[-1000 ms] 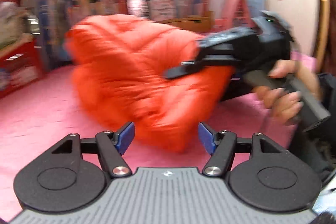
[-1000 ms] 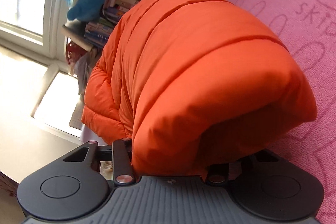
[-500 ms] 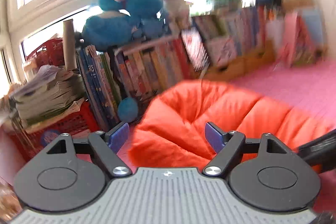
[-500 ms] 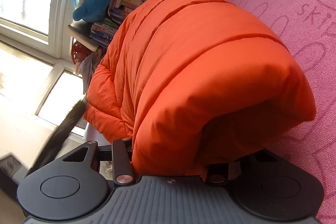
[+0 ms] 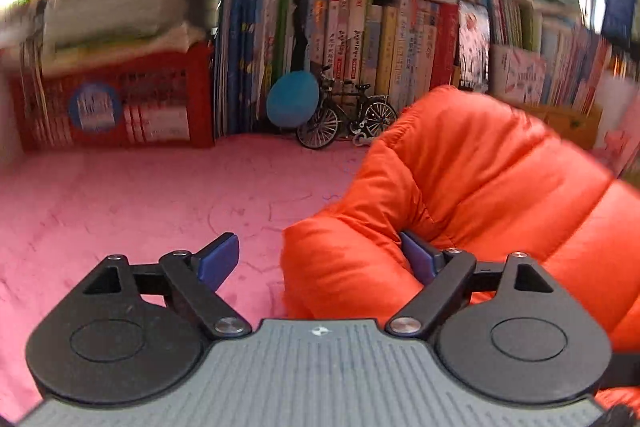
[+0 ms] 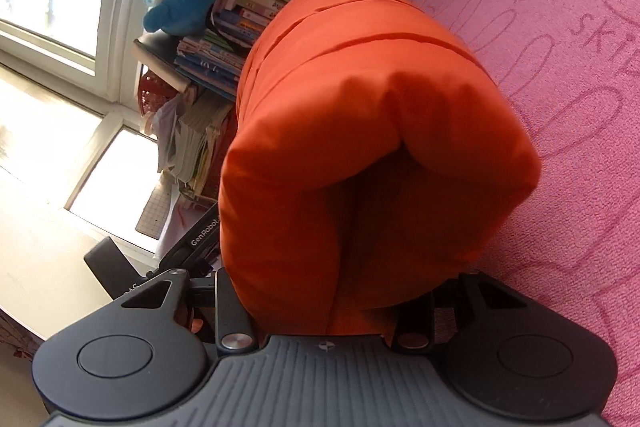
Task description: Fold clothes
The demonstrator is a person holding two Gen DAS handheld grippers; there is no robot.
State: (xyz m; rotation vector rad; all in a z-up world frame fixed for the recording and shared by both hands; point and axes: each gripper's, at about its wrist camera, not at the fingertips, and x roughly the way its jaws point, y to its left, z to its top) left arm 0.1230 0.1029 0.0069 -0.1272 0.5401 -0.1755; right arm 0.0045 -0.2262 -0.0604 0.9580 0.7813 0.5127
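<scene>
Left gripper (image 5: 318, 259) jaws have just been opening wide around an orange jacket (image 5: 480, 195) fold at lower right; right gripper (image 6: 328, 303) is clamped on its bunched end. A deep bite should be taken before closing.

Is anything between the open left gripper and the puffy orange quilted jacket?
Nothing visible. The left gripper is open with the puffy orange quilted jacket's corner already between its blue pads, only bare pink rabbit-print blanket around it.

Orange puffer jacket (image 5: 492, 195): quilted, bulky, bunched, filling lower right of left wrist view on pink mat; in right wrist view, folded padded roll at frame centre.
</scene>
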